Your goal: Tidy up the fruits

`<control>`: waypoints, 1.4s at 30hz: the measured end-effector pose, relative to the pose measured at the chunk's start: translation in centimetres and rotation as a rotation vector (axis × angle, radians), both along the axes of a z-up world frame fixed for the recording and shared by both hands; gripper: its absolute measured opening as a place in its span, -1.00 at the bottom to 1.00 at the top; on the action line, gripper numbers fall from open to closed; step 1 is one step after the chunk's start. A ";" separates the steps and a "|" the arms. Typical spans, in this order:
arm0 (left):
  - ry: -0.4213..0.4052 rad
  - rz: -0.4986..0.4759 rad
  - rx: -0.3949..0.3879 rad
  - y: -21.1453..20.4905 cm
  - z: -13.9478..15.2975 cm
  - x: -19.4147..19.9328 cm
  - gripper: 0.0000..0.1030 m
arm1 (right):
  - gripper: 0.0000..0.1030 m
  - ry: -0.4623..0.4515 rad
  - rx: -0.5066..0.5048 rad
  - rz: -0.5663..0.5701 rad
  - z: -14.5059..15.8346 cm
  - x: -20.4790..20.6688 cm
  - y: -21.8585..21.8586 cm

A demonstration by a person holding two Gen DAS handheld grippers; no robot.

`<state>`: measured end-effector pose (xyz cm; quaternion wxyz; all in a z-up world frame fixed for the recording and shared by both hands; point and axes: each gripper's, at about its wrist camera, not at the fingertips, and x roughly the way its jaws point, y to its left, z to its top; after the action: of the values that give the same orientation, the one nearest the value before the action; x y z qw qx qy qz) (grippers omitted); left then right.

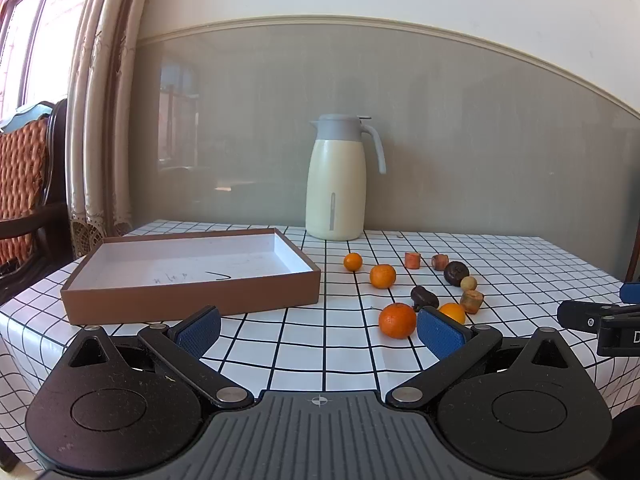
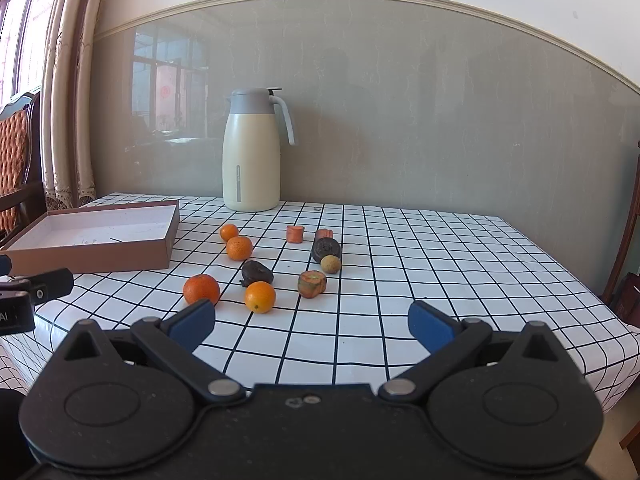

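Left wrist view: the left gripper gapes wide, holding nothing; its right pad hides part of one orange. The other fruits lie just right of the brown box.

Right wrist view: the right gripper is spread and unladen, fruits ahead-left, right of the box, which the frame edge crops.

Bright window daylight, sharp, fisheye-bent edges.
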<state>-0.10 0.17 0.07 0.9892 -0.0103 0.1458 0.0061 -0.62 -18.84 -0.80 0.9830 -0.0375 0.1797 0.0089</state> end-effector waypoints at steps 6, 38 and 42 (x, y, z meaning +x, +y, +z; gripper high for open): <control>-0.003 0.001 -0.003 0.1 0.0 -0.1 1.00 | 0.89 0.001 0.000 0.001 0.0 0.0 0.0; -0.004 0.008 -0.019 0.4 -0.1 0.0 1.00 | 0.89 0.002 -0.003 0.001 0.0 0.1 0.0; -0.004 0.008 -0.019 0.4 -0.1 0.0 1.00 | 0.89 0.001 -0.003 0.001 0.0 0.1 0.0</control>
<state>-0.08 0.57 -0.04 0.9894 -0.0201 0.1437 0.0087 -0.56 -18.80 -0.82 0.9828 -0.0390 0.1804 0.0089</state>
